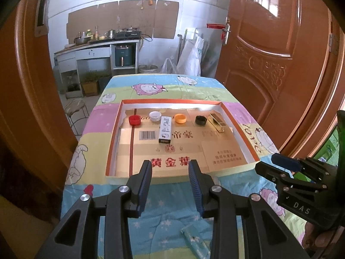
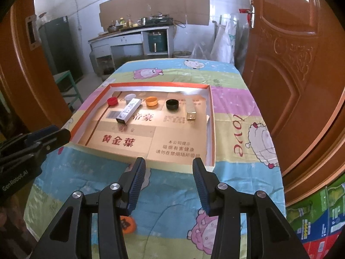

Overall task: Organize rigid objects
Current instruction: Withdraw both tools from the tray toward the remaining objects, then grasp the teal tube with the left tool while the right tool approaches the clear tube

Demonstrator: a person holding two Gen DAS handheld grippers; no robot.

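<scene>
Both tools hover over the near end of the tabletop (image 1: 163,215), which is draped in a cartoon-sheep cloth: left tool (image 1: 170,168) with jaws apart and nothing between them, right tool (image 2: 169,165) likewise parted and empty. Just beyond sits a shallow orange-rimmed cardboard tray (image 2: 212,129), its floor lined with flattened carton printed "黄金葉" in red and a health warning, "吸烟有害健康". Inside, toward the far wall, a row: red cap (image 2: 112,101), white cap (image 2: 130,97), orange cap (image 2: 151,101), black cap (image 2: 172,104). A white patterned box (image 2: 129,110) lies slanted across the row; a gold box (image 2: 191,111) lies to the right. Judged an approach step, nothing gripped yet. Next move calls for reaching in and closing across a box's narrow sides. The cloth reads "love".
</scene>
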